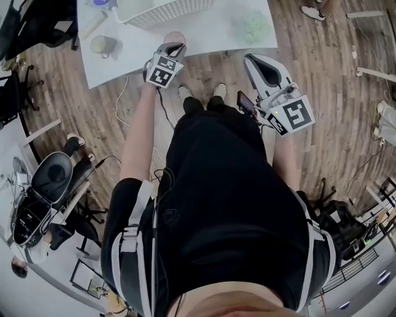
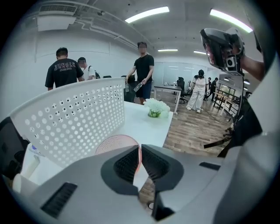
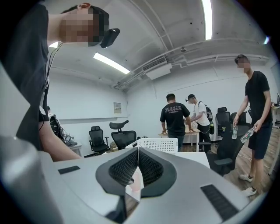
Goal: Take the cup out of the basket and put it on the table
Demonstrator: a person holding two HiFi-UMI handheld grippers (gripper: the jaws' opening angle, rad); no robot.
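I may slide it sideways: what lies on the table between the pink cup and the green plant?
Nothing: the head view shows bare white table between the pink cup and the green plant.

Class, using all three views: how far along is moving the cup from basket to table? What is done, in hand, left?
Done: the pink cup is outside the white basket, over the table. In hand: the left gripper is shut on the cup's wall; the right gripper is shut and empty. Left: whether the cup rests on the table is unclear; then release.
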